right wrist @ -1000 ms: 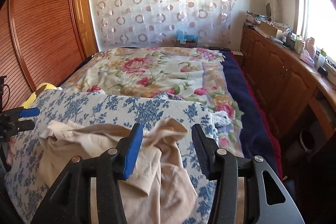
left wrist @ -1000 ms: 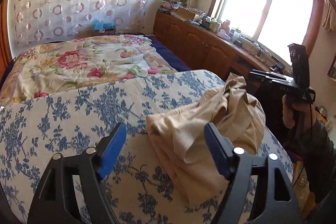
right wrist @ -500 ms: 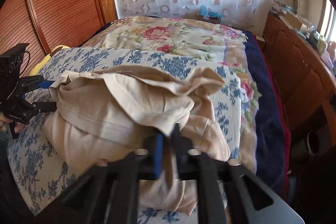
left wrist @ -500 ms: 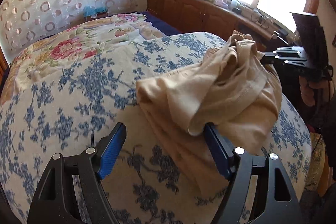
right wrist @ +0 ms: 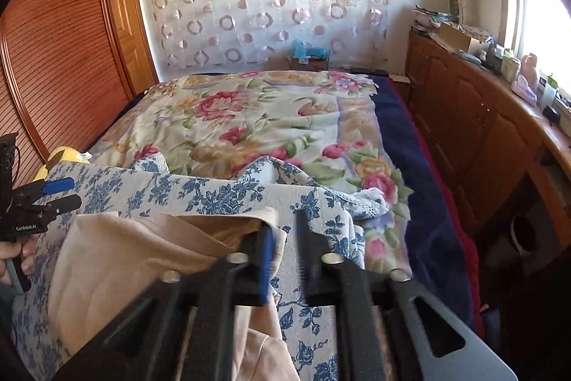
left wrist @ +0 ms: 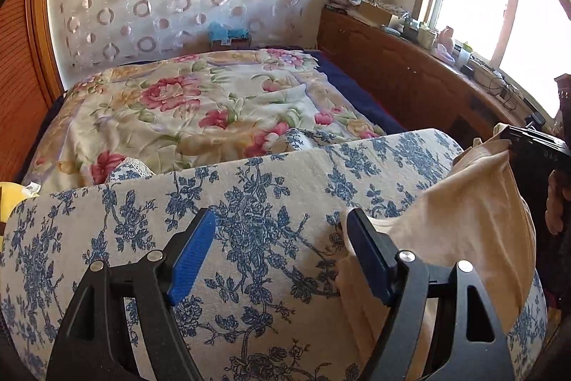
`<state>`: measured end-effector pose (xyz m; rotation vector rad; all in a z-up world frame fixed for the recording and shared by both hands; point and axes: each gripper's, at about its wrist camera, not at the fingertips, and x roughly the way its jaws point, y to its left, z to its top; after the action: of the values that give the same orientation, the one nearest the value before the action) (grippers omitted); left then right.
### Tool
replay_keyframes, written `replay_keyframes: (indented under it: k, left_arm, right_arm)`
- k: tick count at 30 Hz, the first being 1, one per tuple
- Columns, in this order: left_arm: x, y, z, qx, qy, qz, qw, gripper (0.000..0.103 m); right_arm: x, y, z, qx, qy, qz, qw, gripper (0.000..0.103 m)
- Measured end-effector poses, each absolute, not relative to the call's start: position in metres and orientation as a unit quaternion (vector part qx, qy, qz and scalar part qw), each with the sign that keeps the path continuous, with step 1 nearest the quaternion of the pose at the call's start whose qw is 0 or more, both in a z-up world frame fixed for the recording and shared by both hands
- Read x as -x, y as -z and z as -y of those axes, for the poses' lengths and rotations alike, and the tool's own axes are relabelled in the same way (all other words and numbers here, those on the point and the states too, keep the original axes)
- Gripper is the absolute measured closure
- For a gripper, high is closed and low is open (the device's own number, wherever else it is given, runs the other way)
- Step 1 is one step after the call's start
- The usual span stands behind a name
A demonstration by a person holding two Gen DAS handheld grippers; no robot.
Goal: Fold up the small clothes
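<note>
Left gripper (left wrist: 280, 259) stands wide apart and empty over the blue-flowered cover (left wrist: 249, 188); the beige garment (left wrist: 464, 213) lies at about three o'clock from it, its near edge just beside the right-hand pad. From there the cloth runs away toward one o'clock, up to the right gripper (right wrist: 283, 259), whose jaws are opening with a garment hem against the left pad and only bare cover showing in the gap. In the right wrist view the garment's bulk (right wrist: 117, 259) spreads toward nine o'clock. Judging by this, the right hand is nearer the raised corner, the left nearer the flat end.
</note>
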<state>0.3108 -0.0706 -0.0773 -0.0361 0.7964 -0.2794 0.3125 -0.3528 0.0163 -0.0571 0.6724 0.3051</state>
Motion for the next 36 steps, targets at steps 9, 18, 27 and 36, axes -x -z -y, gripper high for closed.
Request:
replay_keyframes:
  k: [9,18,27,36]
  left_arm:
    - [-0.289,0.075,0.085,0.021,0.185,-0.386,0.904,0.025]
    - [-0.290,0.097,0.098,0.019,0.205,-0.418,0.885,0.025]
    - [-0.287,0.102,0.099,0.056,0.230,-0.444,0.864,0.025]
    - [-0.279,0.104,0.104,0.083,0.258,-0.449,0.852,0.063]
  right_arm:
    - [-0.278,-0.014,0.346,0.032,-0.158,-0.334,0.929,0.047]
    - [-0.285,0.019,0.346,0.024,-0.168,-0.406,0.898,0.040]
    - [-0.302,0.027,0.351,-0.018,-0.177,-0.433,0.884,0.035]
    - [-0.290,0.032,0.338,0.002,-0.208,-0.430,0.878,0.053]
